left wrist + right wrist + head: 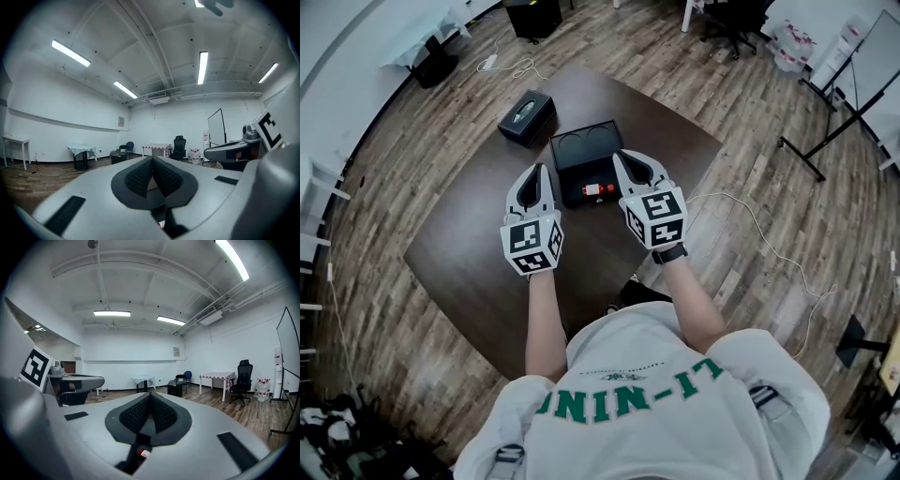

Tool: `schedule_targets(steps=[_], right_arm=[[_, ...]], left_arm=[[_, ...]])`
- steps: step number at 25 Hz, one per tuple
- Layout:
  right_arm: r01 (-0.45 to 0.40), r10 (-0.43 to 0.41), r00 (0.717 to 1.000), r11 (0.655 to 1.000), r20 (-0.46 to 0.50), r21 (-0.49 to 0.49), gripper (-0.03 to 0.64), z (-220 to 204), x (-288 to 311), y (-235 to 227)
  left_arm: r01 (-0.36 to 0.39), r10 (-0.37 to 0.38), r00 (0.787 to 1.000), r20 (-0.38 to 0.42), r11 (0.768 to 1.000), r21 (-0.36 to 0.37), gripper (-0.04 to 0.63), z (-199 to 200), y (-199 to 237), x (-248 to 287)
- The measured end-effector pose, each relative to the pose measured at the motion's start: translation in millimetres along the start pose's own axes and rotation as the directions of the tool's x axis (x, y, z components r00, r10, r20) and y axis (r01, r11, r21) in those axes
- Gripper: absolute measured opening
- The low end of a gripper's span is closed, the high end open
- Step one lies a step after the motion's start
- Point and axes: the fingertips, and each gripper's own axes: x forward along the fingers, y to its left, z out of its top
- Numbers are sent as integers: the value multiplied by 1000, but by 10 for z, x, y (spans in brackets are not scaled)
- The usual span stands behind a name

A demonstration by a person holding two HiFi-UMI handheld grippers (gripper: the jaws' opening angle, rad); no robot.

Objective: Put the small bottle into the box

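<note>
Both shut empty, left gripper (538, 172) and right gripper (624, 157) flank the box (581, 167); black case (526, 115) beyond.

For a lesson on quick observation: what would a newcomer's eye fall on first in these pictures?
First, the two white grippers with black-and-white marker cubes, the left gripper and the right gripper, both shut on nothing, flanking an open black box at the middle of the dark table. Then the small bottle with its red end, lying inside the box's near part.
</note>
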Motion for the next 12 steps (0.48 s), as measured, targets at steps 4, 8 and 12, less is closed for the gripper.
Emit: schedule_targets(steps=[4,8,12], right_arm=[[-9,9,1000,1000,-23,10,14,-69,25,-17],[-8,9,1000,1000,-24,20,14,-90,110,-110],[-16,17,999,1000,-40,25,14,-183,303,-179]], left_arm=[[-4,4,1000,-24,1000,-11,14,-93,15,30],[4,-4,1000,-27,1000,-11,14,-105,9,144],[11,-12,999,-44,1000,-18,14,-223,74,304]])
